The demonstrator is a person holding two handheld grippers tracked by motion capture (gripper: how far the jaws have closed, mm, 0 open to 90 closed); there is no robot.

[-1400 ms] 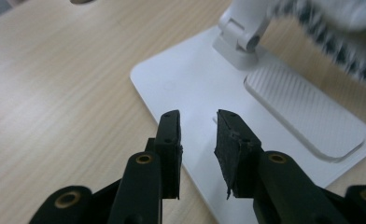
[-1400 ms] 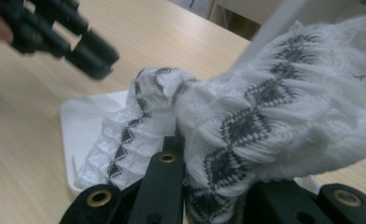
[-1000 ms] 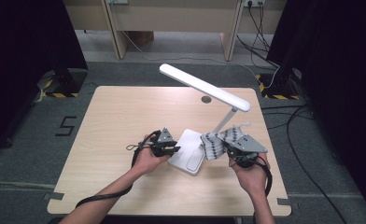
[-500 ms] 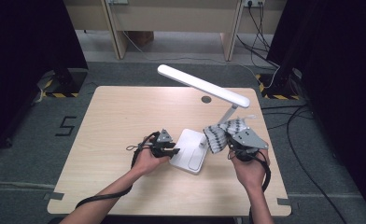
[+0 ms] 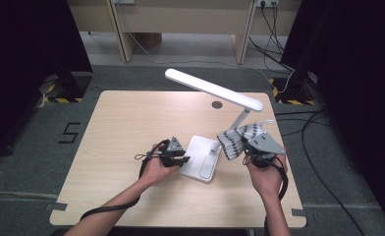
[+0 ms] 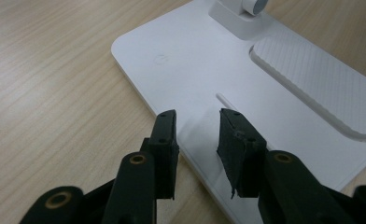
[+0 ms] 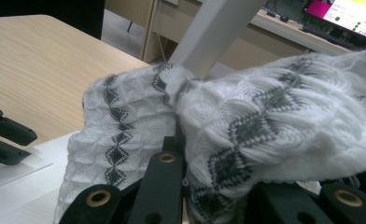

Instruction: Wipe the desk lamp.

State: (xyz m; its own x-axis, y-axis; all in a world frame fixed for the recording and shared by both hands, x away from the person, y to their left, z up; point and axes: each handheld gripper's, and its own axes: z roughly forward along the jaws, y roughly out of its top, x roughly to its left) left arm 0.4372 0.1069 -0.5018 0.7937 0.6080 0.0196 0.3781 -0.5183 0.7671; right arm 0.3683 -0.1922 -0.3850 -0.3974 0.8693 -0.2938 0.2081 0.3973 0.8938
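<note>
While the right gripper (image 5: 252, 151) clamps the knitted cloth (image 5: 237, 139) against the lamp's arm (image 5: 239, 118), at three o'clock of the lamp base (image 5: 200, 162): soft, light, floppy; best pinched at a fold. Left gripper (image 6: 197, 133) narrowly parted, empty, just closing, over the base.

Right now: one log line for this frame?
left gripper: open over lamp base | right gripper: shut on knit cloth | cloth: against lamp arm

White desk lamp (image 5: 215, 123) stands right-centre on table (image 5: 117, 132): flat base in front, stem rising behind, long head slanting overhead. Table left of lamp & far edge beyond it lie bare, open for passage. Knitted cloth (image 5: 237, 140) w/ right gripper (image 5: 257, 150) crowds space just right of lamp stem.
</note>
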